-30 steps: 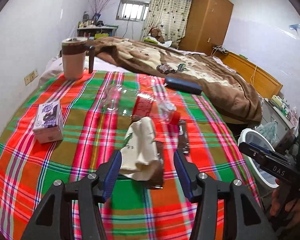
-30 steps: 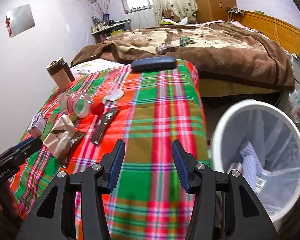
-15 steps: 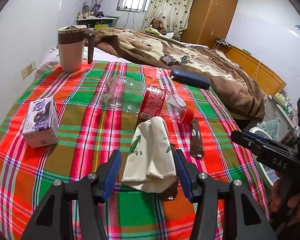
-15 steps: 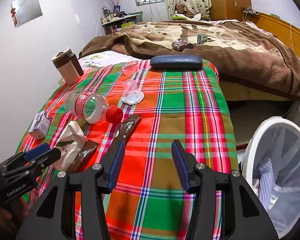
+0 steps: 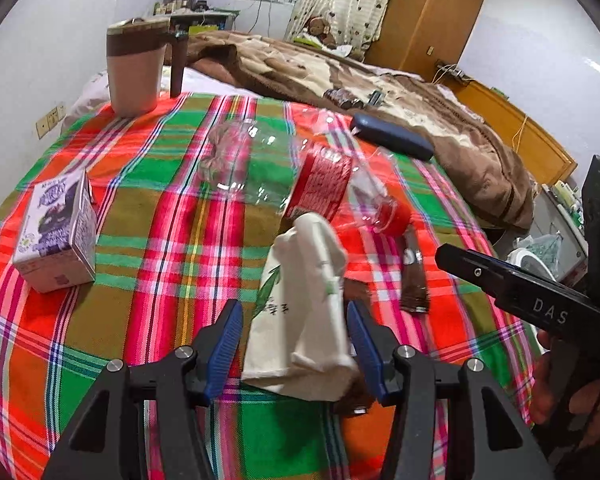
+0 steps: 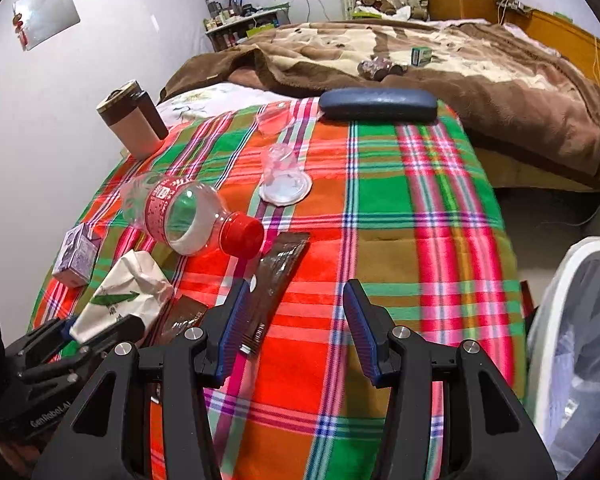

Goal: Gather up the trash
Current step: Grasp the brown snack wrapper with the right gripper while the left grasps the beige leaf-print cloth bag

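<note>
Plaid cloth in red, green and orange covers the worktop, and the trash lies on it. The left hand-held gripper is low over a crumpled white paper bag with green print; its blue pads stand apart, one on each side of the bag. The right pad looks very close to the bag, but I cannot tell if it touches; the left pad is clear of it. Under the bag a dark brown wrapper shows partly. Just behind the bag lies an empty clear bottle on its side, with a red label and a red cap. A long brown sachet lies beside the cap.

The right hand-held gripper hangs above the cloth with its pads apart and nothing between them; the near end of the sachet is just beside its left pad. A small clear cup lies further back, and a dark blue case rests at the far edge. A small purple carton stands at the left, and a beige tumbler stands in the far left corner. A white bin with a bag inside stands at the right, beside the worktop.
</note>
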A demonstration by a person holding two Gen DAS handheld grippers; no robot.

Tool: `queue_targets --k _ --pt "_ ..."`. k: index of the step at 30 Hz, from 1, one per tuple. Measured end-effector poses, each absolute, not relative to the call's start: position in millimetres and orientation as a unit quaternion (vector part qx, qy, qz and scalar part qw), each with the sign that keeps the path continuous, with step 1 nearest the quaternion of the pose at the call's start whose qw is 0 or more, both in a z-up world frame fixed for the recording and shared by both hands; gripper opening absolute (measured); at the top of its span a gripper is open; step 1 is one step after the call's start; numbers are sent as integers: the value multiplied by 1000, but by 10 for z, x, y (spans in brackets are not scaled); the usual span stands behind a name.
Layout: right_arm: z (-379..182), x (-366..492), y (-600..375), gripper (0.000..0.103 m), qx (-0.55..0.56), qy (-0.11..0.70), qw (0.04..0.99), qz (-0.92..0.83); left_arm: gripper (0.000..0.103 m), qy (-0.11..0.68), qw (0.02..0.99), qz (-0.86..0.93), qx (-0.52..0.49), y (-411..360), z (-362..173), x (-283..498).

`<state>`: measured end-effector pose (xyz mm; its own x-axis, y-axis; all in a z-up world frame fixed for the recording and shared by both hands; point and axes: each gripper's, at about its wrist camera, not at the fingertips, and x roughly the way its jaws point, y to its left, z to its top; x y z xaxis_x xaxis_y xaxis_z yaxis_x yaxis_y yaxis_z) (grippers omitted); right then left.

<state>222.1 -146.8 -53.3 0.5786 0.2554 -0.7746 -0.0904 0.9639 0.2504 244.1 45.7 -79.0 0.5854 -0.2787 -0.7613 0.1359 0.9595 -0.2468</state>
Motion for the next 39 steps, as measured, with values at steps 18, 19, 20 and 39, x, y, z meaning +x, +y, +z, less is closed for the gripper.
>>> queue_targets --k 18,19,20,39 --pt "-683 2330 -1322 50 74 458 881 97 54 443 881 -125 -106 555 -872 2534" --pt "-685 2330 -1311 50 71 457 881 97 54 443 881 -125 -107 557 -872 2534" --pt "-687 2330 -1304 50 69 456 882 96 54 443 881 -126 -109 562 -869 2536" --pt "-710 2273 -1338 23 64 442 891 81 44 434 886 -124 -107 552 -843 2486"
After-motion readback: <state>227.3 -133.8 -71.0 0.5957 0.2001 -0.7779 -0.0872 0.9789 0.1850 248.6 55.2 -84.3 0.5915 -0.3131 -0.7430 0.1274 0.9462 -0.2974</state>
